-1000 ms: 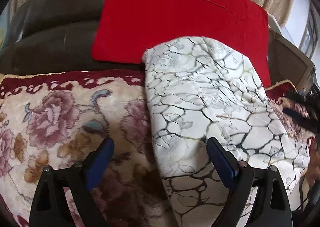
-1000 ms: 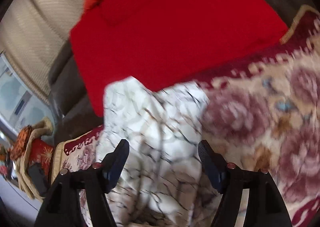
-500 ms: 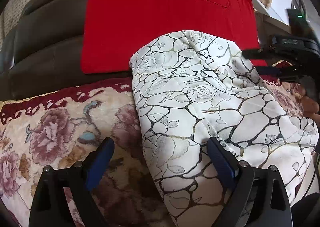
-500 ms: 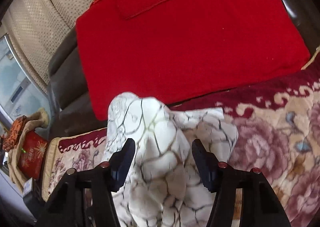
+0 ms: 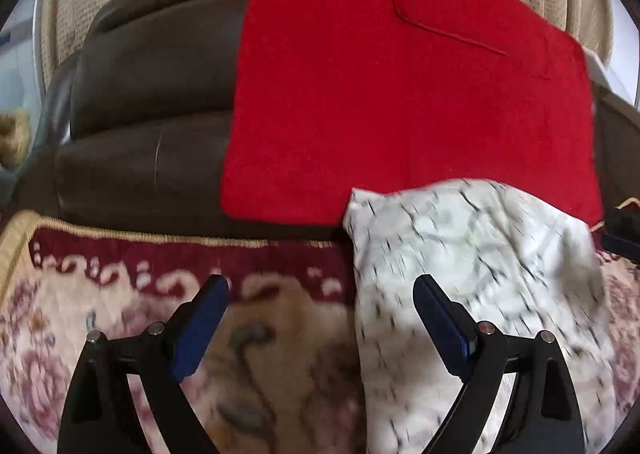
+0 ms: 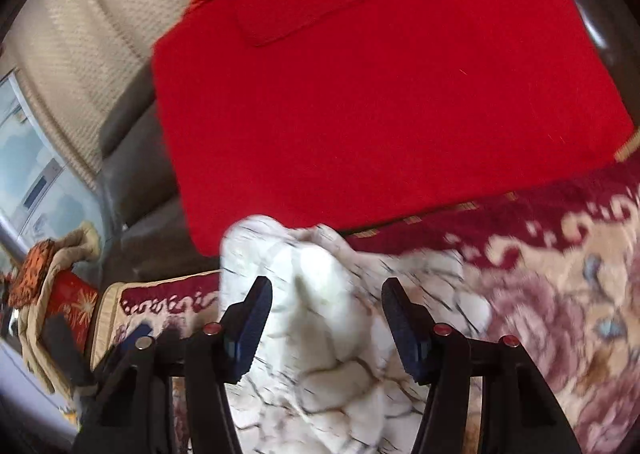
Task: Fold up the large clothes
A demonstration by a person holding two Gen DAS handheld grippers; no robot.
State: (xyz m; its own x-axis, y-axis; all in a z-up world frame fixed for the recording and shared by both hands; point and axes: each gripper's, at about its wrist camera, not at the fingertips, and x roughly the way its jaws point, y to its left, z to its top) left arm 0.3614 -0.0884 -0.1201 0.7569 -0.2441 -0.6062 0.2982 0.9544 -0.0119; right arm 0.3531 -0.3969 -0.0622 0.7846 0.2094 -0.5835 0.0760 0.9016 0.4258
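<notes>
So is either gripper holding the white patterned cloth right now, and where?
Neither: the left gripper and right gripper are both open, over the white patterned cloth.

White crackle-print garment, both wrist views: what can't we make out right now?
- White garment: motion blur in both views; folds unreadable.
- Its near end: cut off by the bottom frame edge, behind the left tool.
- Right tool: jaws apart around a raised ridge; contact unclear.
- Red cloth's lower edge: covered by garment.

I see bare floral blanket (image 5: 100, 318) left of the white garment (image 5: 472, 254) — passable; sofa back (image 5: 152, 94) — red cloth (image 5: 400, 102) block ahead.
</notes>
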